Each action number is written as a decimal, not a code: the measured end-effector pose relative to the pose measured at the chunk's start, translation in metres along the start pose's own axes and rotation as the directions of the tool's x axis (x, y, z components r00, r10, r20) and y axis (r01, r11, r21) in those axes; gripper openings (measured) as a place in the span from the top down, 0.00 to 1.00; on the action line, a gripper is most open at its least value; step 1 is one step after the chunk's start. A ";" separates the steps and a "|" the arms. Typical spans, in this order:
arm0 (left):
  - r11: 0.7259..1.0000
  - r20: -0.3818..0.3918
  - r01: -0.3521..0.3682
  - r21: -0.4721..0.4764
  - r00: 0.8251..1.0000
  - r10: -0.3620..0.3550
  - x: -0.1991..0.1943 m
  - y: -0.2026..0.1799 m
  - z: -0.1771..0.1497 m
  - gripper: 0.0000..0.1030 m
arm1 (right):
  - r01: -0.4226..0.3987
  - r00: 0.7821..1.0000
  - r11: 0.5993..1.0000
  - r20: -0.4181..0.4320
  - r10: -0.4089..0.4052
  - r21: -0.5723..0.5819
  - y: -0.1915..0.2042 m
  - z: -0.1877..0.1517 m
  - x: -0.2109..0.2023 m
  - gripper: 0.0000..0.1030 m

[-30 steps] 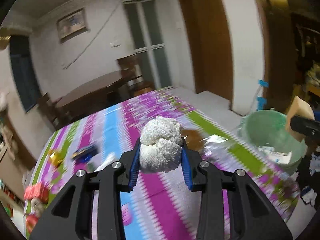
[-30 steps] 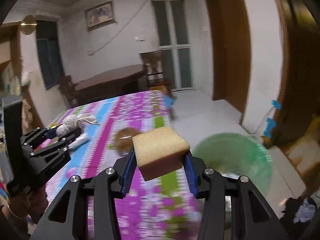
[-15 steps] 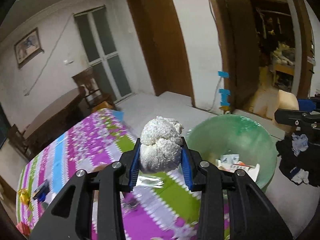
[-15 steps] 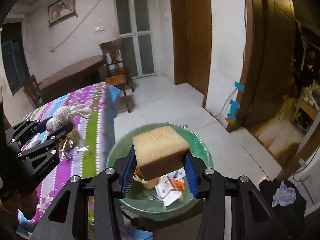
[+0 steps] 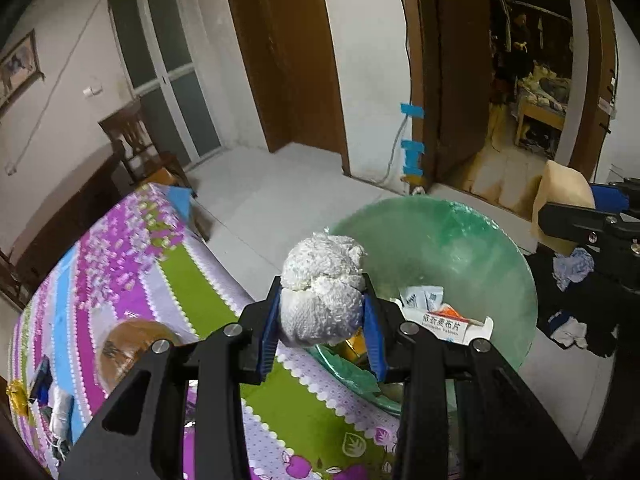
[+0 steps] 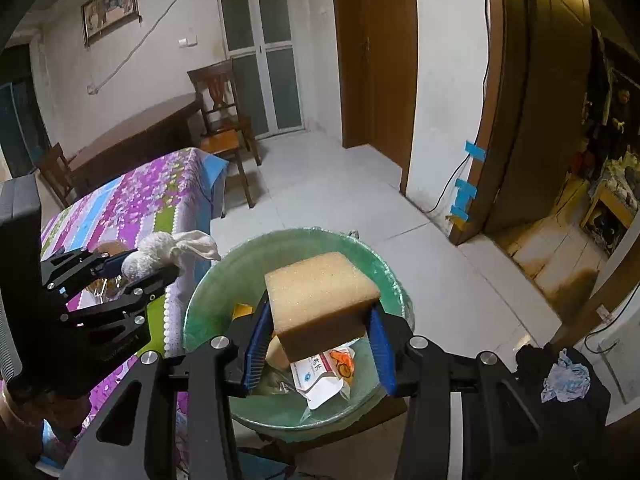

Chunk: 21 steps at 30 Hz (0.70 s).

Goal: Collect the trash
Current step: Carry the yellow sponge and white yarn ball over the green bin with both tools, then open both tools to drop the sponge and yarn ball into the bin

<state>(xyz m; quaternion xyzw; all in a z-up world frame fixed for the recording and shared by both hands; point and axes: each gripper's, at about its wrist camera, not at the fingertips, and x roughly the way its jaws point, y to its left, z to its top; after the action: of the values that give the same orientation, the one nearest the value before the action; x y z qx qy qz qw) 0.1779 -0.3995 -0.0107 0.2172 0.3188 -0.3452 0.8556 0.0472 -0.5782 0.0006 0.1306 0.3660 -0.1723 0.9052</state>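
While the left hand-held gripper (image 5: 323, 322) clamps a white cloth wad (image 5: 320, 288) over the table (image 5: 200, 292) edge, just beside the green bin (image 5: 460, 248), the right hand-held gripper (image 6: 318, 340) grips a tan sponge (image 6: 320, 300) directly above that bin (image 6: 208, 304). Packets and wrappers (image 6: 324, 376) lie inside the bin, which stands on the floor against the table's striped cloth (image 6: 120, 204).

The green basin (image 5: 472, 240) has its near rim hidden behind the left gripper (image 5: 322, 316) at six o'clock; print on the white packet (image 6: 320, 380) is too small to read; the sponge (image 6: 320, 300) covers trash beneath; the tablecloth (image 5: 120, 280) blurs at nine o'clock.
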 end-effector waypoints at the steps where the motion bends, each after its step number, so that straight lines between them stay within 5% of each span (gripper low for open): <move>1: 1.000 -0.009 0.009 0.003 1.000 -0.009 0.002 0.000 0.000 0.66 | -0.005 1.000 1.000 -0.011 0.005 0.002 0.002 0.001 0.004 0.55; 13: 0.985 -0.090 0.170 0.042 0.982 -0.166 0.026 0.004 -0.007 0.66 | -0.065 0.990 0.998 -0.124 0.068 0.023 0.014 0.006 0.048 0.55; 21: 0.986 -0.100 0.153 0.064 0.984 -0.146 0.031 0.000 -0.008 0.66 | -0.053 0.986 0.999 -0.155 0.053 0.006 0.018 0.004 0.064 0.55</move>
<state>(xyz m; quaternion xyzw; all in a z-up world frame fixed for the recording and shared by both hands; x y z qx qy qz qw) 0.1923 -0.4089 -0.0379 0.2392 0.3621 -0.4091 0.8027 0.1002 -0.5772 -0.0403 0.1543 0.4317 -0.1377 0.8780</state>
